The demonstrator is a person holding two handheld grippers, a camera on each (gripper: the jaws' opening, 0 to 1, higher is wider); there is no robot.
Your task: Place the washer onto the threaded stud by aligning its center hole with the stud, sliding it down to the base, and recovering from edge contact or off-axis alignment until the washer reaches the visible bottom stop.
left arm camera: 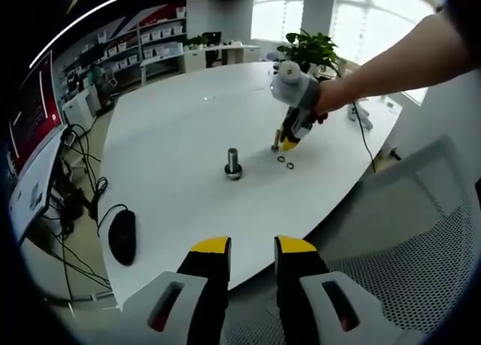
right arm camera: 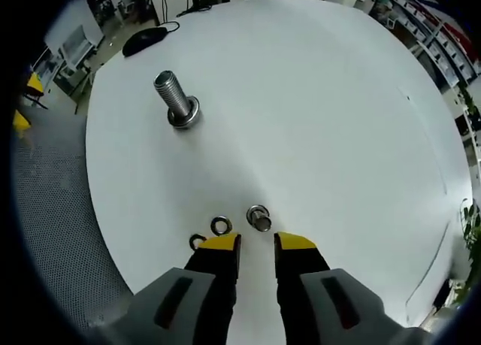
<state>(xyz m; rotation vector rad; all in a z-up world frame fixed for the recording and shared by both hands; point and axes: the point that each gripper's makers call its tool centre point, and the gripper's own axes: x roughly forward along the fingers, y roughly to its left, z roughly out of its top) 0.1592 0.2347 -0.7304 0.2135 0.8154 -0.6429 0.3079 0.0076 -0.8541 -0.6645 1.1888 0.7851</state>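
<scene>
Your left gripper [left arm camera: 252,249] hangs off the white round table [left arm camera: 180,127], jaws parted, empty. The upright steel threaded stud [right arm camera: 174,99] stands left; small metal ring washers [right arm camera: 220,225] lie before your unclenched right gripper [right arm camera: 257,243].

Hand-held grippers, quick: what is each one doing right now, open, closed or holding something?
Left hand-held gripper: open, holding nothing, short of the table edge.
Right hand-held gripper: open, holding nothing, just short of the washers.

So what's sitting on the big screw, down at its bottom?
A flat metal ring circles the base of the upright threaded stud on the white table. Whether it is a loose washer or the stud's own base can't be told.
</scene>
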